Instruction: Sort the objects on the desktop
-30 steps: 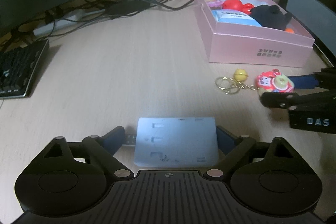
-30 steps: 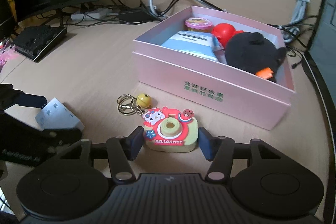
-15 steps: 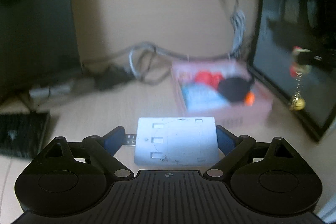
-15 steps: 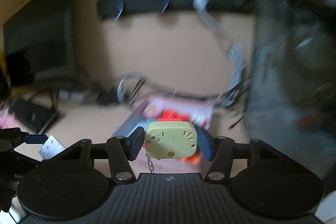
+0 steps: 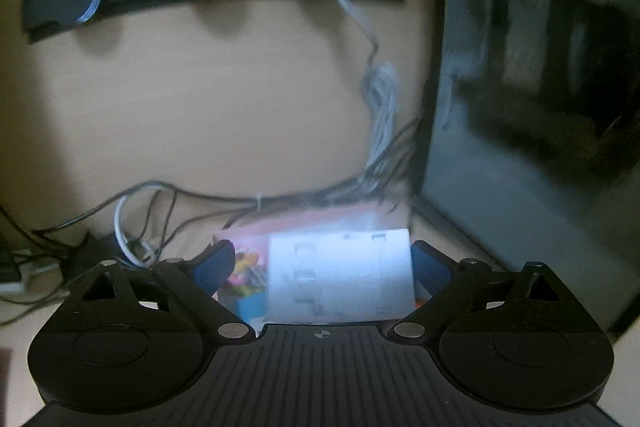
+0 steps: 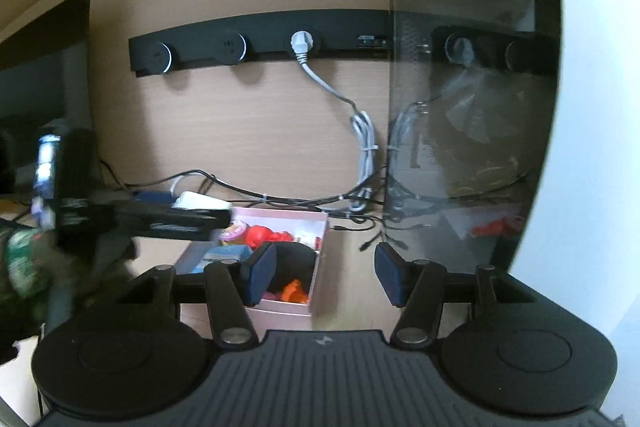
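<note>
In the left wrist view my left gripper (image 5: 322,265) stands open over the pink box (image 5: 296,223); the silver hub (image 5: 340,277) lies between its fingers against the right pad, clear of the left pad. In the right wrist view my right gripper (image 6: 324,269) is open and empty beside the pink box (image 6: 280,307), which holds a black plush (image 6: 292,259), a red toy (image 6: 260,235) and a blue packet (image 6: 224,253). The left gripper (image 6: 160,217) reaches in from the left over the box. The Hello Kitty keychain is not visible.
A black PC tower (image 6: 468,107) stands right of the box. A black socket strip (image 6: 256,45) with a grey plug and cable (image 6: 364,143) is on the wooden back wall. Tangled cables (image 5: 152,211) lie behind the box. A monitor (image 6: 40,87) stands at left.
Both grippers rose from the desk and moved over the pink box. My right gripper opened and the Hello Kitty keychain is gone from it. My left gripper's fingers opened around the hub.
</note>
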### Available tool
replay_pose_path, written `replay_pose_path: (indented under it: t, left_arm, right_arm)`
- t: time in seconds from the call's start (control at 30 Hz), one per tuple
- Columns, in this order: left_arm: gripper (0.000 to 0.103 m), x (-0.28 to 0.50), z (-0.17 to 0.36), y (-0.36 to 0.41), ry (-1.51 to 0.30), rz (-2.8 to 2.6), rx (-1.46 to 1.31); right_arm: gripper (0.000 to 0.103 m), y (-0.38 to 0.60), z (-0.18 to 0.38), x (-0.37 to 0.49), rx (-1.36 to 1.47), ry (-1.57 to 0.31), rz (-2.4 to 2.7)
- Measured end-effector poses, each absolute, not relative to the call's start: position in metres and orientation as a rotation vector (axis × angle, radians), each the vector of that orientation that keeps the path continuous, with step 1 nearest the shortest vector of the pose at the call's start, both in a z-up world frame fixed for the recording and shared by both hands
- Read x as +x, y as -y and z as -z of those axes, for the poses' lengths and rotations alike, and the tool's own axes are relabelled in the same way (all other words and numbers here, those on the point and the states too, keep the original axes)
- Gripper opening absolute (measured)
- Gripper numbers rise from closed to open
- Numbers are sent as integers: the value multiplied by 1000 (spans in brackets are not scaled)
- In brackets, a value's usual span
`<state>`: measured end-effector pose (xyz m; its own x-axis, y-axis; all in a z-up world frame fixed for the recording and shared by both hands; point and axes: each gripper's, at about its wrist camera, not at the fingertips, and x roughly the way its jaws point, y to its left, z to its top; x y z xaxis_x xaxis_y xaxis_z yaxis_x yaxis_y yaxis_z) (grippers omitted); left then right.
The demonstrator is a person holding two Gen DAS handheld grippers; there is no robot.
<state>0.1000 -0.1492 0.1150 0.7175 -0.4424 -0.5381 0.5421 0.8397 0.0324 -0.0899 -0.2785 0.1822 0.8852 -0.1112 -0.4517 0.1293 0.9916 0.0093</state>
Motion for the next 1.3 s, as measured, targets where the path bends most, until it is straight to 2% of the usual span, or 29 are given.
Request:
replay_pose_path:
  t: [0.13, 0.4, 0.6, 0.9, 0.97, 1.0, 1.07, 1.3]
  left_arm:
    - [98, 94, -87, 142, -648, 532, 201]
    - [99, 60, -61, 106, -738, 483, 182]
    - [100, 44, -54, 94, -812, 513, 149]
    - [100, 24, -51, 118, -846, 616, 183]
    - [100, 21, -52, 118, -841, 620, 198]
    - [100, 19, -52, 117, -839, 615, 203]
    - [100, 19, -53, 113, -841, 599, 197]
    - [100, 18, -48, 97, -888, 579, 161]
  right_arm:
    - [55, 282, -178, -89, 35, -478, 132]
    - [56, 294, -117, -91, 32, -729, 66]
    - [71, 303, -67, -112, 36, -875, 165]
    - [71, 325, -23, -100, 199, -896, 314]
    - [65, 324, -18, -97, 191, -907, 304]
    - [54, 322, -19, -96, 183, -908, 292]
    - [47, 315, -25, -95, 149, -913, 267]
    - [47, 290, -77, -89, 108, -847, 89]
